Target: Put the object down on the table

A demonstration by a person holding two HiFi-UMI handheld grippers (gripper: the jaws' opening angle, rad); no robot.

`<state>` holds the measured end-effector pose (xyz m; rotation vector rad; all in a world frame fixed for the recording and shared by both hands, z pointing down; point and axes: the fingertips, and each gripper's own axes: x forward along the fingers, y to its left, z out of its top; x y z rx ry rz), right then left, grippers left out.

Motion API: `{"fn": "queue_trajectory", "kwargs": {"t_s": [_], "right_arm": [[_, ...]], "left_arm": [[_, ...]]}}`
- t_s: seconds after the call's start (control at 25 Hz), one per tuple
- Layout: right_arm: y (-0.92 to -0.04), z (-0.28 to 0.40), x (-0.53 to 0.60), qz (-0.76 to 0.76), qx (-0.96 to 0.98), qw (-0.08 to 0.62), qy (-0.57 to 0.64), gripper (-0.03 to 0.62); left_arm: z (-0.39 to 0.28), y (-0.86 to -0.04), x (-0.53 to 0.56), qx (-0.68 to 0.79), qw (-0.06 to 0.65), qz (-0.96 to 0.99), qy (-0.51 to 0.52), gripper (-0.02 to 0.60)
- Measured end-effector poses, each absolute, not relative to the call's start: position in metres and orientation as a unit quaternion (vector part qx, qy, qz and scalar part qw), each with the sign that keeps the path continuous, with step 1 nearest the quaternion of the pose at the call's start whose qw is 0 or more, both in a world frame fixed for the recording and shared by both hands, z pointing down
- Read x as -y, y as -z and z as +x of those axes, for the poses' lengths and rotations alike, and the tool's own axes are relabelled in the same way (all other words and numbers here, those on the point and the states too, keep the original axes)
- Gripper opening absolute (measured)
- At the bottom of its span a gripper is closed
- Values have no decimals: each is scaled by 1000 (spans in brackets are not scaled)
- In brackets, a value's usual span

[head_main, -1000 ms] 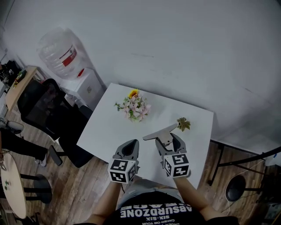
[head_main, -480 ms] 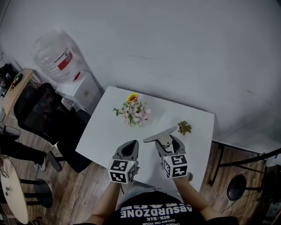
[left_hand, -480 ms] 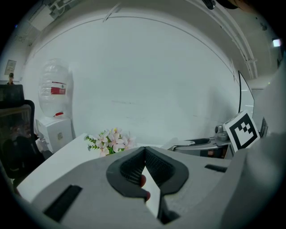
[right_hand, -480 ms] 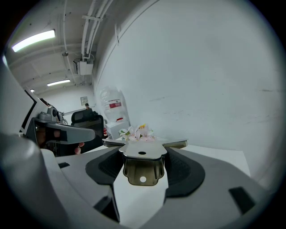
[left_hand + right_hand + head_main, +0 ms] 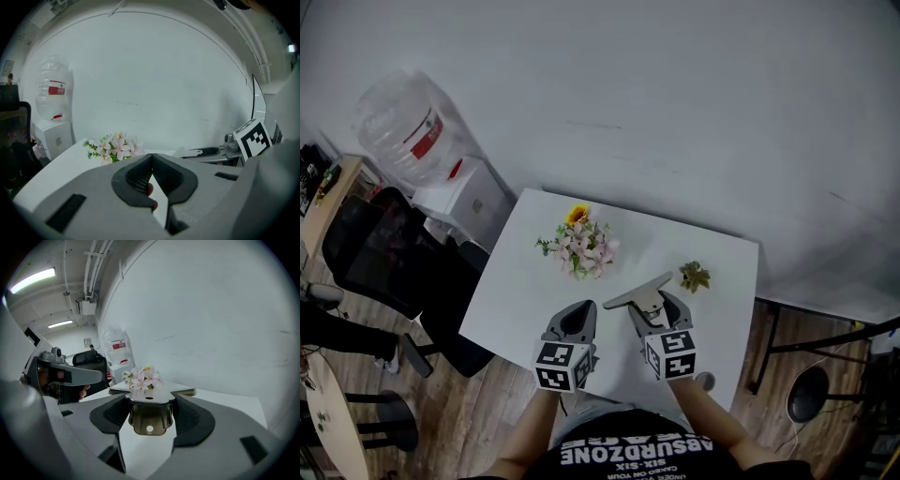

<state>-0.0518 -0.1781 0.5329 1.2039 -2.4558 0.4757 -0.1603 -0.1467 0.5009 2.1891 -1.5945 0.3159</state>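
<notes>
Inside right claw (image 5: 149, 401), gripped bracket (image 5: 149, 418), hole (image 5: 149, 429) plain only close-up; left claw (image 5: 151, 157) closed, empty.

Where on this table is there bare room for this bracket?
Bare table lies between the flowers and the leaf, just ahead of the metal bracket in the right gripper, and along the left edge beside the flowers. It and the left gripper crowd the near edge.

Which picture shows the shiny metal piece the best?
The right gripper view: the metal bracket fills the middle, clamped between the right gripper's jaws, its hole plain. The head view shows it small, from above. The left gripper view shows at most a thin edge at far right.
</notes>
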Motion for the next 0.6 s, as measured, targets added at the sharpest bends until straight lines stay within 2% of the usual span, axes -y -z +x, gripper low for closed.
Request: {"fn": "queue_trajectory", "kwargs": {"t_s": [0.6], "right_arm": [[-556,-46,178,433,860,195,-187,282]], "left_arm": [[-146,-515,165,548,217,798,-124,5]]}}
